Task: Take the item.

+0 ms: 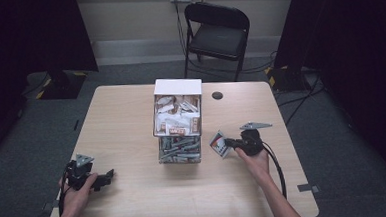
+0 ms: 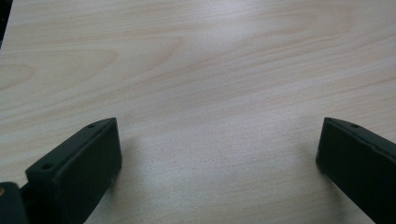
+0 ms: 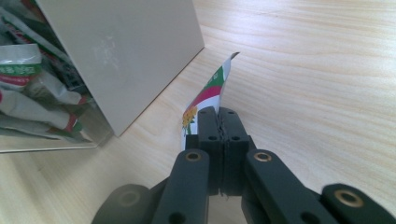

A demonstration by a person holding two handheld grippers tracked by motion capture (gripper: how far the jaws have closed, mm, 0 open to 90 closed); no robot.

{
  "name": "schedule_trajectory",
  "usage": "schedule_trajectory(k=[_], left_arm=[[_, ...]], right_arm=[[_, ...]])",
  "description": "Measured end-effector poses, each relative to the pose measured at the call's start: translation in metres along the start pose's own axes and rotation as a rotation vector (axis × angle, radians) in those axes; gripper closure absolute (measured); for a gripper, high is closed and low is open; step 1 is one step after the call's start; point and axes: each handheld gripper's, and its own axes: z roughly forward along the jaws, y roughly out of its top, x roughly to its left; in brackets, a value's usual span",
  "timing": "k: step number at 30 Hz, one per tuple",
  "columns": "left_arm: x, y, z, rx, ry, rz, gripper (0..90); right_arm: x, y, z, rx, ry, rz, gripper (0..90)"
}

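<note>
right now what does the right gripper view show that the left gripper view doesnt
The right gripper view alone: the right gripper shut on a small packet with green, red and yellow print, beside the clear box of packets.

The left gripper view alone: the left gripper, its black jaws wide apart with nothing between them.

Both: the pale wooden table.

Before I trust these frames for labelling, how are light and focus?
High view: dim, dark at both sides, table evenly lit. Left gripper view: soft, with faint shadows beside the jaws. Right gripper view: bright, the packet sharp in the right gripper, near linkage blurred.
</note>
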Motion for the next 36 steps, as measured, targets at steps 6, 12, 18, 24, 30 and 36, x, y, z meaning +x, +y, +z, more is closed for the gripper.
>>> schedule_trajectory(k=[6, 12, 18, 24, 30, 36], left_arm=[[0.0, 0.0, 0.0, 0.0, 0.001, 0.0, 0.0], [0.0, 0.0, 0.0, 0.0, 0.001, 0.001, 0.0], [0.0, 0.0, 0.0, 0.0, 0.0, 0.0, 0.0], [0.0, 0.0, 0.0, 0.0, 0.001, 0.0, 0.0], [0.0, 0.0, 0.0, 0.0, 0.0, 0.0, 0.0], [0.0, 0.0, 0.0, 0.0, 0.001, 0.001, 0.0]], right_arm=[[-0.005, 0.0, 0.006, 0.007, -0.022, 0.01, 89.3], [-0.009, -0.002, 0.01, 0.01, -0.037, 0.021, 89.1], [-0.01, -0.005, 0.016, 0.017, -0.044, 0.025, 88.6], [-0.01, -0.007, 0.022, 0.024, -0.047, 0.013, 88.1], [-0.011, -0.008, 0.025, 0.029, -0.057, 0.012, 86.9], [-0.012, -0.008, 0.028, 0.03, -0.063, 0.006, 86.1]])
